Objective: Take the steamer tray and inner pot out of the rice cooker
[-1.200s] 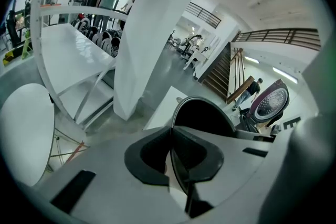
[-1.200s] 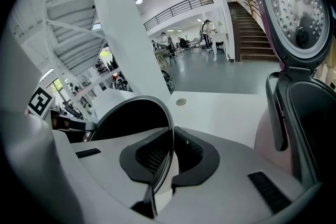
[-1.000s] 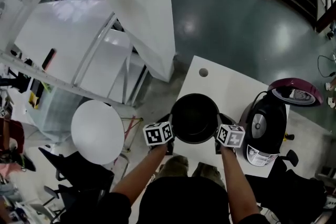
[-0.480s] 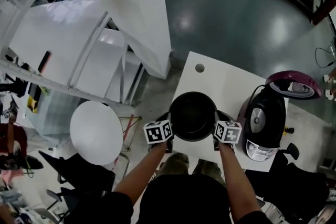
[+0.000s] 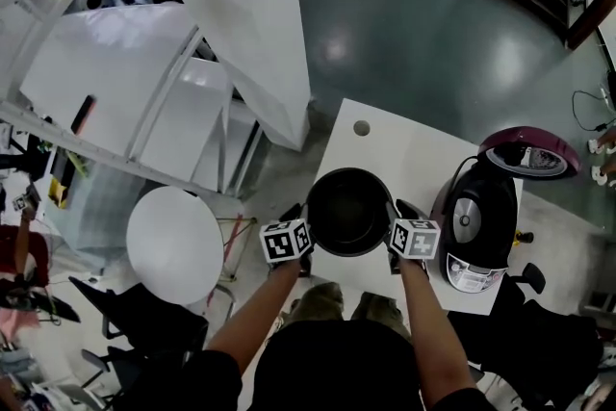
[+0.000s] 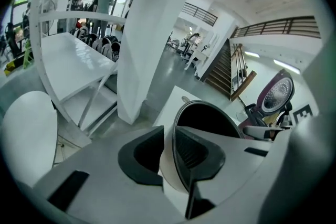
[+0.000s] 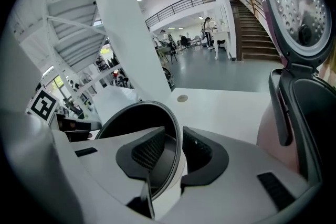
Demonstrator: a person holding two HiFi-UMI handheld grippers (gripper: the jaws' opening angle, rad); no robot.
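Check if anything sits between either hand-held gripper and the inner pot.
Nothing visible. The left hand-held gripper and right hand-held gripper straddle the rim of the round black inner pot; their jaws have just been opening.

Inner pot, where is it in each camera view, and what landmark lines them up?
Head view: inner pot at centre, slightly below the middle.
Left gripper view: the pot lower centre, right of the middle.
Right gripper view: the pot lower centre, left of the middle.
Shared landmark: the open rice cooker, right of the pot in every view.
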